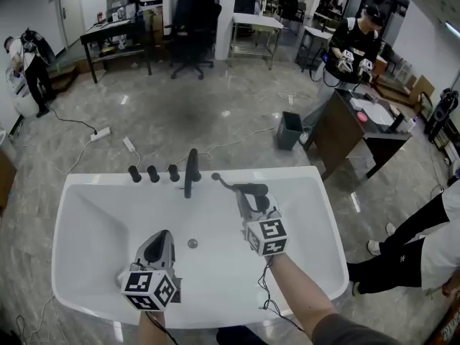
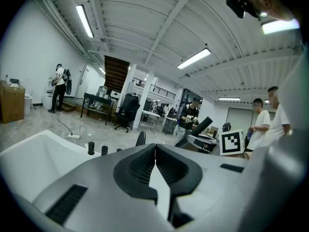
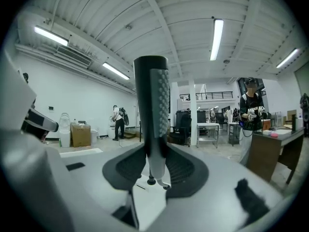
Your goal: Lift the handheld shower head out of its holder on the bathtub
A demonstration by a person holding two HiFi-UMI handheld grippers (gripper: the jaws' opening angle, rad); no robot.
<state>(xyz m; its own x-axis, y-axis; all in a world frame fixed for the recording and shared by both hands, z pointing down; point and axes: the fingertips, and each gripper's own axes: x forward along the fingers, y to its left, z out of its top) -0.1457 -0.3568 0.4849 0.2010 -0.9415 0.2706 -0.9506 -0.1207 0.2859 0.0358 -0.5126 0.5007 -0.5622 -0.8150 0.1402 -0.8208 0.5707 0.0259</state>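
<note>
- Right gripper (image 1: 249,197) has the handheld shower head (image 1: 243,187). In the right gripper view its fingers (image 3: 126,170) are clamped on the lower stem, with the handheld shower head (image 3: 152,105) standing upright between them and its dotted nozzle face showing.
- Location: over the far right part of the bathtub (image 1: 86,187), near the far rim, just right of the faucet spout (image 1: 191,172) and the three knobs (image 1: 153,173).
- Holder: can't pick it out for certain. A small dark stub (image 1: 215,177) at the far rim, just beside the shower head, may be it.
- Left gripper (image 1: 162,237) hangs over the near left of the tub basin. Its fingers (image 2: 137,168) are closed tip to tip with nothing between them. It has no part in the grab.
- Step, my read: late in the lift. The shower head looks off the rim and carried by the grip alone, so extraction looks mostly done.
- Next move calls for:
  - a firm clamp on the stem
  - a straight pull up and toward the near side, until the bottom end is well clear of the stub
  - no twist, so the stem doesn't turn in the fingers
- Hose not visible in any view, so expect drag from below.
- Risk, judged: the stem looks smooth and the load is top-heavy, so it could tip or slide if the grip eases.
</note>
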